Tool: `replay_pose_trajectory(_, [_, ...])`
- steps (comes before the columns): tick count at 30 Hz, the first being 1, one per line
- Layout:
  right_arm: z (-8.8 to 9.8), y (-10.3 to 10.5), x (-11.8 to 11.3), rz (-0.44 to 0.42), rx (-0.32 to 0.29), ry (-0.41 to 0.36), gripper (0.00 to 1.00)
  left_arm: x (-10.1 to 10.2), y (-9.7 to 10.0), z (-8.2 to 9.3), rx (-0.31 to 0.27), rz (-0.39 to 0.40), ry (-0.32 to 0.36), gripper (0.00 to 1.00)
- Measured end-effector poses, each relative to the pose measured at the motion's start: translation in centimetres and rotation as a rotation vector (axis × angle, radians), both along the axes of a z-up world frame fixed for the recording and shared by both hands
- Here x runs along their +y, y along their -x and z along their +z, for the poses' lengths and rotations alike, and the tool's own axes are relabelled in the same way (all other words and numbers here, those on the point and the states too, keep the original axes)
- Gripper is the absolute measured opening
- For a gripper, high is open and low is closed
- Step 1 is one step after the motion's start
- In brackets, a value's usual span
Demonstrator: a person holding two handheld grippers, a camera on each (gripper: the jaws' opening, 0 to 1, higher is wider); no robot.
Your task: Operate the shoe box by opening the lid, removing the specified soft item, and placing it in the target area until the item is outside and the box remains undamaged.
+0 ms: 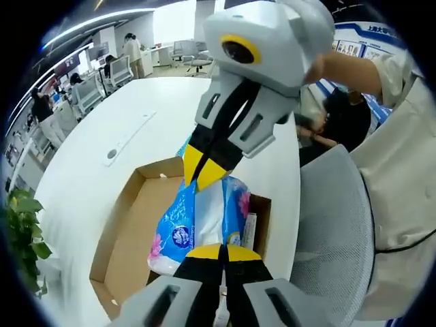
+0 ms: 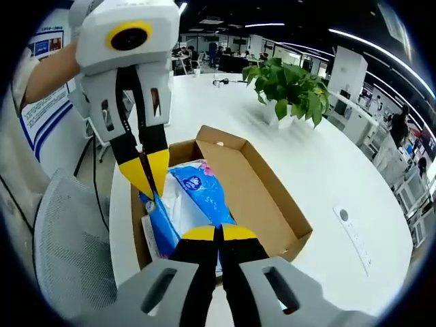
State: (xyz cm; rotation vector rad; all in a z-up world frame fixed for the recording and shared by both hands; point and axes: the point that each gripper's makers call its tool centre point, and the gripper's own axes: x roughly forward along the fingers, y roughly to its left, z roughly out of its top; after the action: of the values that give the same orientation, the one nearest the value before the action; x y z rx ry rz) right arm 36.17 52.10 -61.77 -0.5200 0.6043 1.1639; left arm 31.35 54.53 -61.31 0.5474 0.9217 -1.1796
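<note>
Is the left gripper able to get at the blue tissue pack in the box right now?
Probably yes. The box is open with no lid over it, and the left gripper already sits at the blue tissue pack, jaws closed at its edge. The right gripper pinches the pack's other end.

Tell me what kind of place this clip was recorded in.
Most likely an open-plan office: a large white table holds the cardboard box, with a potted plant on it, and desks with office chairs and people in the background.
</note>
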Motion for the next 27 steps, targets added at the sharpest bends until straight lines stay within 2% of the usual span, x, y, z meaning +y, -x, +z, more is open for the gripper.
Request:
replay_pose_trajectory(12, [1.5, 0.2, -3.9, -0.004, -0.009, 0.020, 0.00, -3.9, 0.3, 1.5, -0.007, -0.051, 0.008, 0.00])
replay_pose_trajectory(27, [0.9, 0.1, -10.6, -0.069, 0.009, 0.053, 0.00, -10.4, 0.1, 1.0, 0.002, -0.138, 0.010, 0.00])
